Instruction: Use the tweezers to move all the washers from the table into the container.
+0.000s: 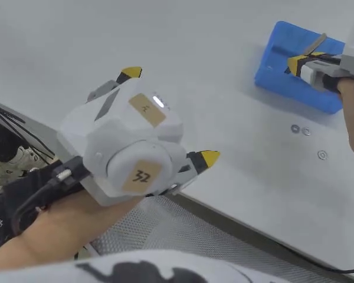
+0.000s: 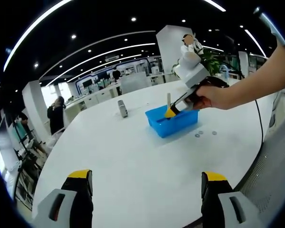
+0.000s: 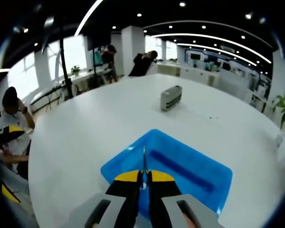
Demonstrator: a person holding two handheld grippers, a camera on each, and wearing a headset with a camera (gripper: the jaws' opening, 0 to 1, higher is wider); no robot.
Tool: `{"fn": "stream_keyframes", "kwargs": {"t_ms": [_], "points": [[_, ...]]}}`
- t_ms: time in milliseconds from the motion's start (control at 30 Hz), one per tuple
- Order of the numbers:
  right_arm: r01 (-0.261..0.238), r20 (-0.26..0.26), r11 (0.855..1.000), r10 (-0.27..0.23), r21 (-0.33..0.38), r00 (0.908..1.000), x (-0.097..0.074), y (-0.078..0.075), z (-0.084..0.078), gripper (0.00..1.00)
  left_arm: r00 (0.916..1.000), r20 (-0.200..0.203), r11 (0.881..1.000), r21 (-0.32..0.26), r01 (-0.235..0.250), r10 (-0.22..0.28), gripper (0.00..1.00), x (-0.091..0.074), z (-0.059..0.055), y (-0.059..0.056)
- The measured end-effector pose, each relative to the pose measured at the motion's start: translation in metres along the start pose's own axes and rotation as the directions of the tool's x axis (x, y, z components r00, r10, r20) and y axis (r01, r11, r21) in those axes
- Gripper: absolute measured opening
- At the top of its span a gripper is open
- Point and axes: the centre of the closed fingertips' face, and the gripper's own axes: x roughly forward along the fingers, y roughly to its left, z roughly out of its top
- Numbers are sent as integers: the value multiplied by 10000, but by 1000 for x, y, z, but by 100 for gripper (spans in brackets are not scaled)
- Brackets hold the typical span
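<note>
Right claw point(image 3: 143, 176) clamped on tweezers point(image 3: 144, 159) over bin point(image 3: 118, 164).
Best to release low inside, so nothing bounces out. Three washers point(image 1: 307, 131) lie on the table point(image 1: 165, 47) just beside the bin. Left claw point(image 2: 147, 176) gapes wide, empty.

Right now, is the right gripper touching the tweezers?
Touching. In the right gripper view, the right gripper has its jaws closed on the tweezers, whose thin metal tip sticks out between them over the blue container.
</note>
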Motion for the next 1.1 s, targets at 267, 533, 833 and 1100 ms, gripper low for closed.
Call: {"fn": "stream_keyframes", "kwargs": {"t_ms": [267,533,833,1100], "points": [[338,454,9974,-309,-630,9985,-6,0,9,3,10000,9,10000,22,-37,37,97,0,0,0],[320,735,9974,-272,-652,9969,-21,4,26,3,10000,4,10000,41,-91,91,97,-1,0,2],[95,1138,9991,-46,-424,9935,-57,13,31,3,9999,58,9999,11,-105,105,98,-1,1,2],[-120,1361,9999,117,16,9906,-80,21,23,4,9999,57,9999,31,-120,120,98,0,1,2]]}}
